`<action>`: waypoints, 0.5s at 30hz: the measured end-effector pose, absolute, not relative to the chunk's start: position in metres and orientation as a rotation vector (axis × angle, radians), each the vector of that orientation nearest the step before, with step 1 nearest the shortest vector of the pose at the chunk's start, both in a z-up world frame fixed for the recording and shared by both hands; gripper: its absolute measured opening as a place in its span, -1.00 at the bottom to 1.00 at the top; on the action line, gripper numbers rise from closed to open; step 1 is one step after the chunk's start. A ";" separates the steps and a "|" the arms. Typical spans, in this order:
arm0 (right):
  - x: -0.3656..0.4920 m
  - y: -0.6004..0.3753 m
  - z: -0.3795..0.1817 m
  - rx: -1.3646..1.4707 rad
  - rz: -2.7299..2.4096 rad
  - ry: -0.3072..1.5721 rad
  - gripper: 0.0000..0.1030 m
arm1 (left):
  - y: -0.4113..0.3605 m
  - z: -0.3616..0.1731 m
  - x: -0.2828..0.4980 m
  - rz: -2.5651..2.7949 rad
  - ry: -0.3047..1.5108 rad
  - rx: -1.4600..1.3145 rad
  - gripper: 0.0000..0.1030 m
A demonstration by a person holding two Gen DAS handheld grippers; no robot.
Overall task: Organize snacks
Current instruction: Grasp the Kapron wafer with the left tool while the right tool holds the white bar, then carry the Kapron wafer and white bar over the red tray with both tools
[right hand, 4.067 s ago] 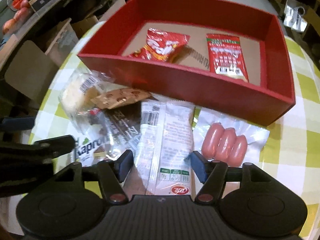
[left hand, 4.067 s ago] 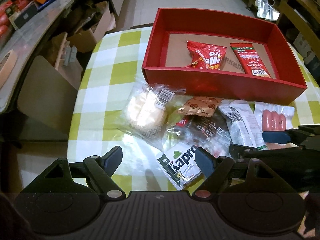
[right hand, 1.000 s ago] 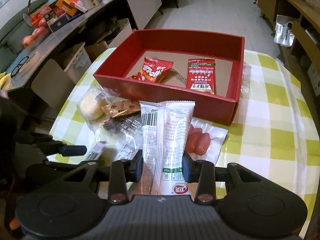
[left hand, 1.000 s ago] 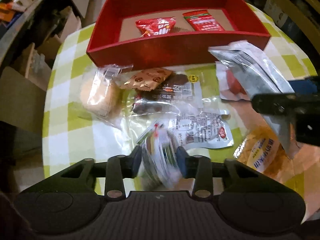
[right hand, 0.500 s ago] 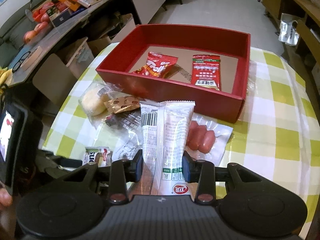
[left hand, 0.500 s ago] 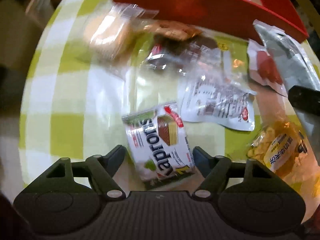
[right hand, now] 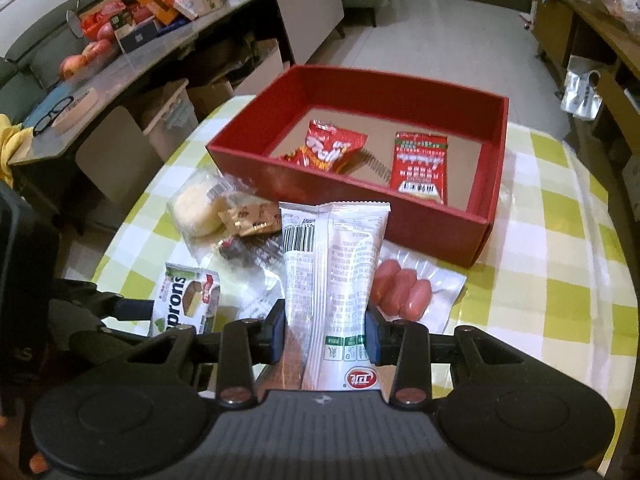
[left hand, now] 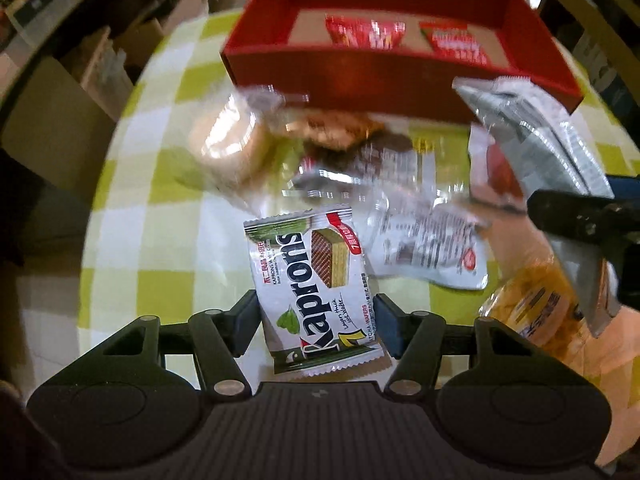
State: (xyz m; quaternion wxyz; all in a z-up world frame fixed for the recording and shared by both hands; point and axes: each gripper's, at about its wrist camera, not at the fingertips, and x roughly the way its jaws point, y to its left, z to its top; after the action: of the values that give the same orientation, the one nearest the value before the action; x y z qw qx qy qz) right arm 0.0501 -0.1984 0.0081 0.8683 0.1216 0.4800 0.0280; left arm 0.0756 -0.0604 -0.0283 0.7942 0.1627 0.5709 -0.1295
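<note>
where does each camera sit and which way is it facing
Left wrist: on the left gripper, facing steeply down at the Kaprons wafer pack between its closing fingers; the right gripper's fingers show at the right edge.
Right wrist: on the right gripper, facing the red box, fingers gripping a white packet.
Shared: wafer pack, box, packet.

Warm, dim indoor light; the left wrist view smears with motion blur, both bend at the fisheye edges.

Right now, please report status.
Left gripper closing around wafer pack. Right gripper shut on white packet. Red box ahead, path clear.
</note>
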 end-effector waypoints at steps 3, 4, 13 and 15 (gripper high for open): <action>0.051 -0.198 0.012 0.249 0.051 0.989 -0.13 | -0.066 -0.021 0.074 -0.280 1.190 0.355 0.31; 0.051 -0.199 0.014 0.249 0.048 0.983 -0.13 | -0.067 -0.018 0.074 -0.282 1.180 0.354 0.31; 0.054 -0.203 0.026 0.257 0.029 0.933 -0.13 | -0.074 -0.003 0.088 -0.285 1.102 0.353 0.31; 0.055 -0.205 0.027 0.258 0.019 0.927 -0.13 | -0.076 0.000 0.089 -0.280 1.087 0.358 0.31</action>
State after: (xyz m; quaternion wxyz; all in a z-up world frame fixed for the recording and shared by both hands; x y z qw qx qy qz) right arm 0.0546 -0.2055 0.0269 0.8866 0.1239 0.4456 0.0089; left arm 0.0888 -0.0764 0.0002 0.8314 0.1689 0.5127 -0.1322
